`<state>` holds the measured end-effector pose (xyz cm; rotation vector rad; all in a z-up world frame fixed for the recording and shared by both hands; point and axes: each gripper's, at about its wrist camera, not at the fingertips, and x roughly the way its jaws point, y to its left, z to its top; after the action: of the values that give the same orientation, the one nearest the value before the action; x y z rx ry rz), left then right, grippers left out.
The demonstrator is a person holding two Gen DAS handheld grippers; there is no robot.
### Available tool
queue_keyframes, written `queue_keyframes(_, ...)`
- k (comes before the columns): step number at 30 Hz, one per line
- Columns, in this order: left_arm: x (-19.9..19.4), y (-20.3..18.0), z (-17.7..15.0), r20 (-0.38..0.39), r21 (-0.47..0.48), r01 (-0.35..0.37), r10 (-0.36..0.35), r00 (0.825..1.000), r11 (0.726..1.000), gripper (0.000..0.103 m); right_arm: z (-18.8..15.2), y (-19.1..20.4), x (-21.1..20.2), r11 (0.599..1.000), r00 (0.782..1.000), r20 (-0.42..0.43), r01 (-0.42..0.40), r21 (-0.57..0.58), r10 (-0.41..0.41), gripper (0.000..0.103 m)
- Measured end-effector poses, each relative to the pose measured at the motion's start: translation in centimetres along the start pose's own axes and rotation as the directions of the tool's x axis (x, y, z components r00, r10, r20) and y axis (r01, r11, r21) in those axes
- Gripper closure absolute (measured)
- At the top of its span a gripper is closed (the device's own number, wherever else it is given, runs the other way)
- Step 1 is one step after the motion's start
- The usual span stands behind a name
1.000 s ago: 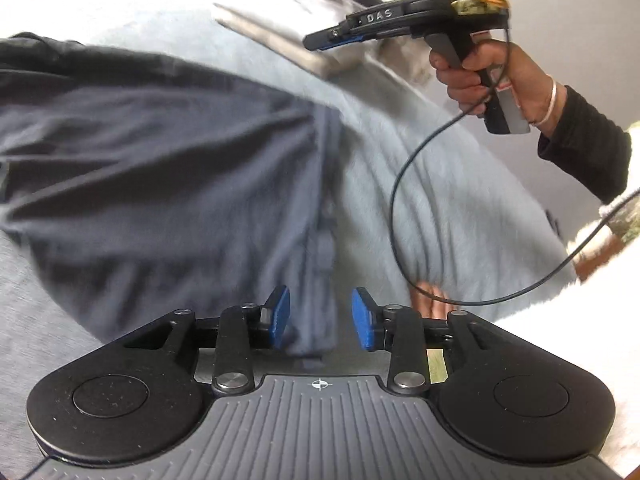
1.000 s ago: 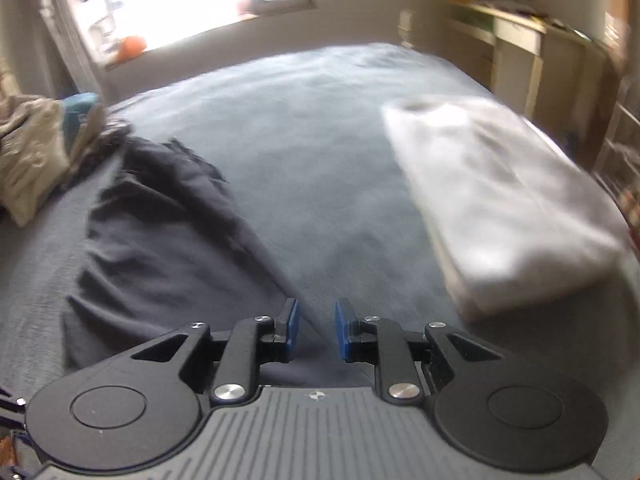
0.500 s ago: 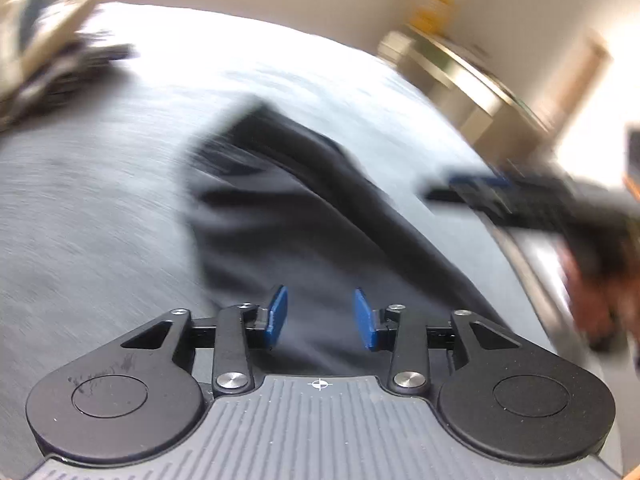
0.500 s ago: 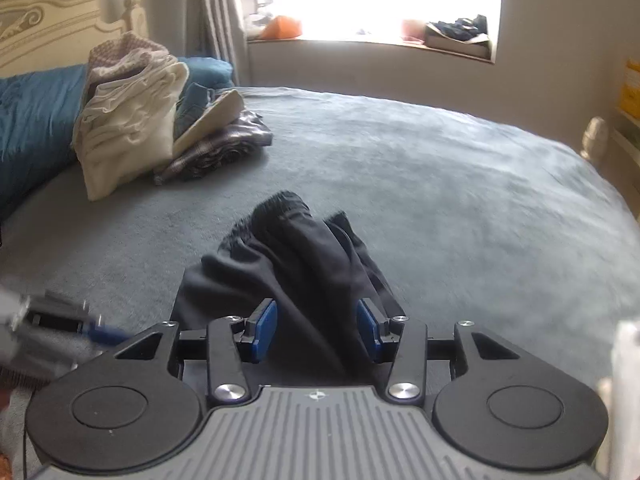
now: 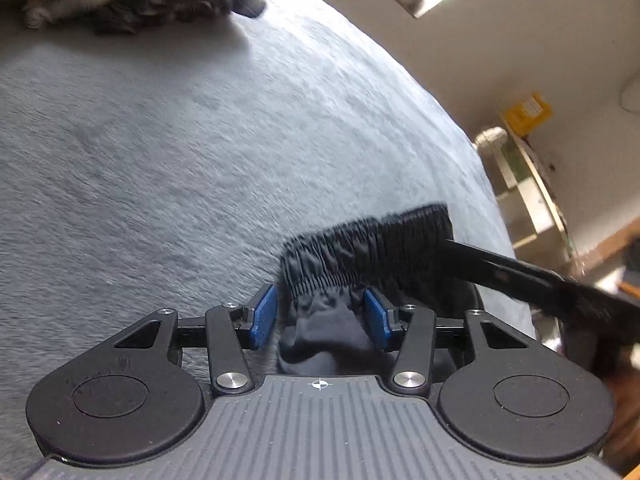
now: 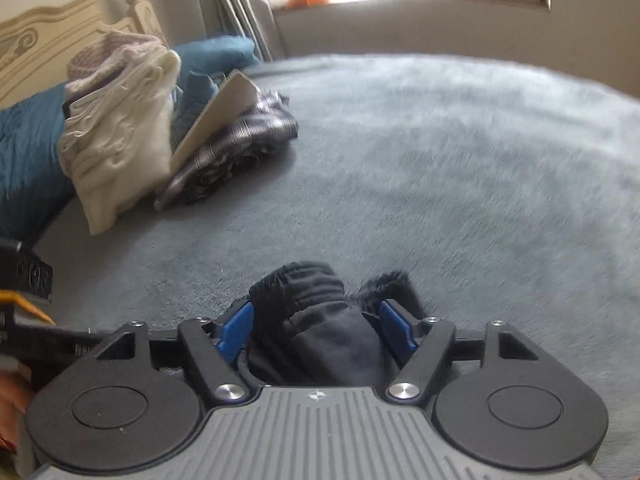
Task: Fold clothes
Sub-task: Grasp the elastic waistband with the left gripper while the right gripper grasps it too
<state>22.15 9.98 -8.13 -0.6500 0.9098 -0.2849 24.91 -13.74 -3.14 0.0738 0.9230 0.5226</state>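
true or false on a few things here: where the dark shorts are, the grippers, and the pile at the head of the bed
1. The dark shorts lie on a grey bedspread. True.
2. The left gripper is clamped shut on the elastic waistband. False: its jaws have just been opening, and the blue pads stand apart from the fabric between them.
3. The right gripper has dark fabric between its open fingers. True.
4. The clothes pile near the headboard is all dark garments. False: a cream garment lies on it beside a plaid one.
5. The shorts are draped over the window sill. False: they lie on the bed.
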Motion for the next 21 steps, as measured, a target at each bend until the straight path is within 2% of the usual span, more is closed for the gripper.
queue_keyframes(2,-0.1,-0.3,-0.4,0.004,0.033,0.014,-0.015,1.000,0.999,0.055,-0.8,0.2,0.3,1.000,1.000,-0.026,-0.010,-0.029,0.009,0.091)
queue_keyframes(3,-0.3,-0.4,-0.6,0.007,0.047,0.022,-0.022,1.000,0.999,0.055,-1.2,0.4,0.2,0.999,0.999,-0.033,-0.016,-0.048,0.014,0.092)
queue_keyframes(6,-1.2,-0.7,-0.9,0.019,0.076,0.046,-0.048,0.999,0.996,0.054,-3.2,2.0,-2.7,0.987,0.997,0.036,-0.055,-0.152,0.061,0.094)
queue_keyframes(8,-1.3,-1.1,-1.0,0.023,0.104,0.063,-0.065,0.998,0.993,0.052,-3.6,2.0,-4.3,0.983,0.995,0.078,-0.041,-0.182,0.056,0.094)
queue_keyframes(11,-0.8,-2.0,-1.0,0.029,0.148,0.062,-0.067,0.997,0.987,0.051,-2.9,0.2,-4.5,0.988,0.993,0.115,0.007,-0.155,0.011,0.094)
queue_keyframes(13,0.0,-2.4,-0.8,0.036,0.154,0.043,-0.049,0.998,0.987,0.051,-2.1,-1.6,-3.8,0.996,0.992,0.123,-0.008,-0.090,0.019,0.094)
queue_keyframes(15,0.8,-2.6,-0.6,0.040,0.156,0.013,-0.020,0.999,0.988,0.051,-1.7,-2.6,-2.5,0.997,0.993,0.115,-0.015,-0.072,0.023,0.094)
queue_keyframes(17,1.4,-2.7,-0.6,0.039,0.152,-0.020,0.014,0.999,0.988,0.051,-1.7,-3.3,-1.1,0.997,0.995,0.104,0.018,-0.070,-0.011,0.094)
queue_keyframes(21,0.9,-3.1,-0.7,0.081,0.166,-0.054,0.041,0.996,0.985,0.051,-2.1,-4.6,0.7,0.999,0.996,0.088,0.031,-0.017,-0.030,0.094)
